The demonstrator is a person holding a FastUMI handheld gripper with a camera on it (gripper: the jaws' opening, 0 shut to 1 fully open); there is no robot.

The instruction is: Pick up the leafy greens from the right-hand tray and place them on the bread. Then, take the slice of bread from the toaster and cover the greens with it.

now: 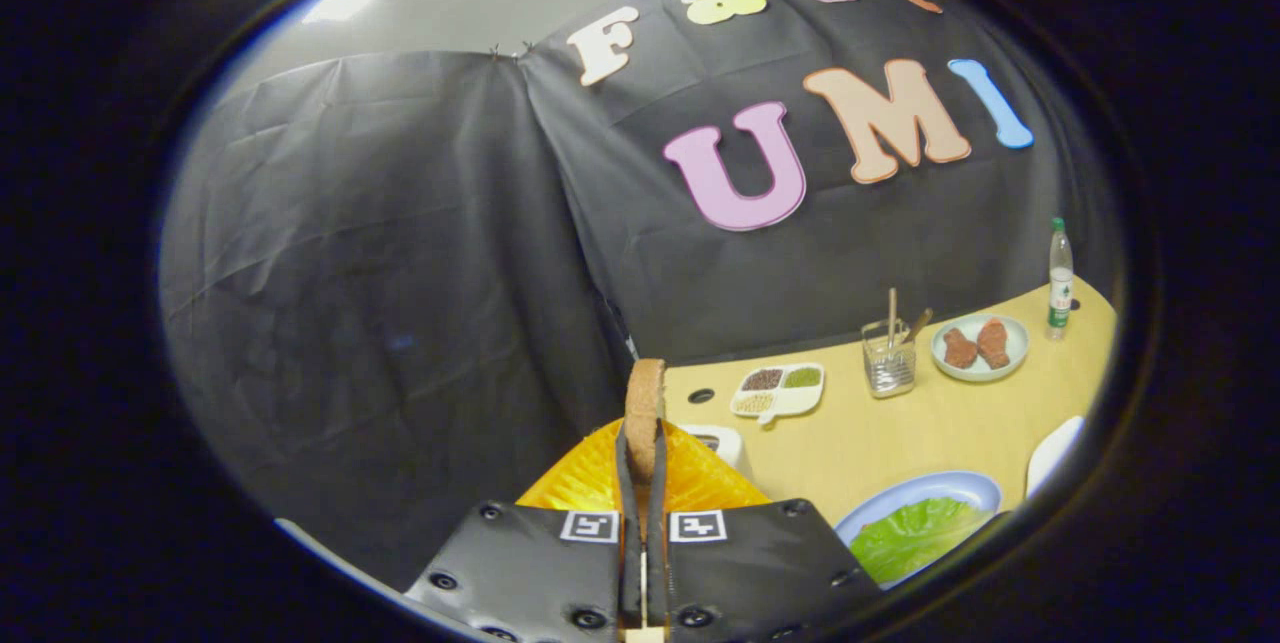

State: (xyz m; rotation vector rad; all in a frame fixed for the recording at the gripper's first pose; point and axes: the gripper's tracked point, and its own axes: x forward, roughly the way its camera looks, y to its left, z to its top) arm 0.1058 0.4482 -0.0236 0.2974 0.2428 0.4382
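The slice of bread (645,413) stands on edge, pinched between the two fingers of the gripper (643,468), which are drawn almost together with both sides pressing on the slice; its brown crust rises above the fingertips. Just beyond and below the fingers sits the orange toaster (700,483), and a small white object (722,443) shows just past its right side. To the right of the fingers, near at hand on the wooden table (880,438), a pale blue plate (975,485) carries the leafy greens (915,535); whether bread lies under them cannot be told. A white dish edge (1055,453) shows further right. Farther back stand a white divided tray of grains (780,389), a clear glass with sticks (889,355), a white plate with two brown pieces (980,346), and a plastic bottle (1059,278) at the far right.
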